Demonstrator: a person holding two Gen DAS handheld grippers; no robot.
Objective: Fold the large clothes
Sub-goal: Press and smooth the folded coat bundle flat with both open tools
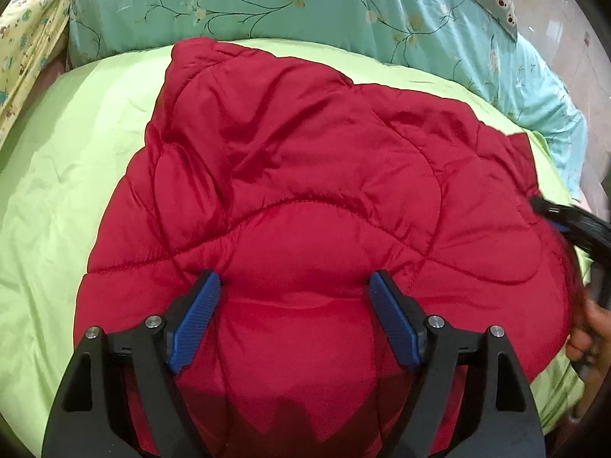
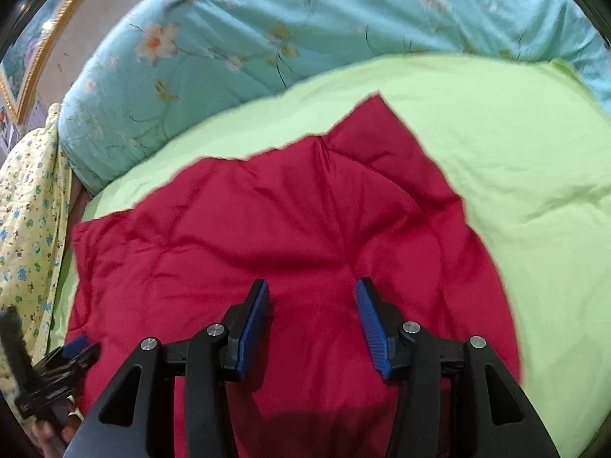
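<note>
A red quilted padded garment lies folded on a light green sheet. It also shows in the right wrist view. My left gripper is open, its blue pads standing apart over the near part of the garment, holding nothing. My right gripper is open too, above the garment's near middle, empty. The right gripper shows at the right edge of the left wrist view. The left gripper shows at the lower left of the right wrist view.
A teal floral quilt is bunched along the far side of the green sheet. A yellow printed cloth hangs at the left. A gold picture frame and a wall stand beyond.
</note>
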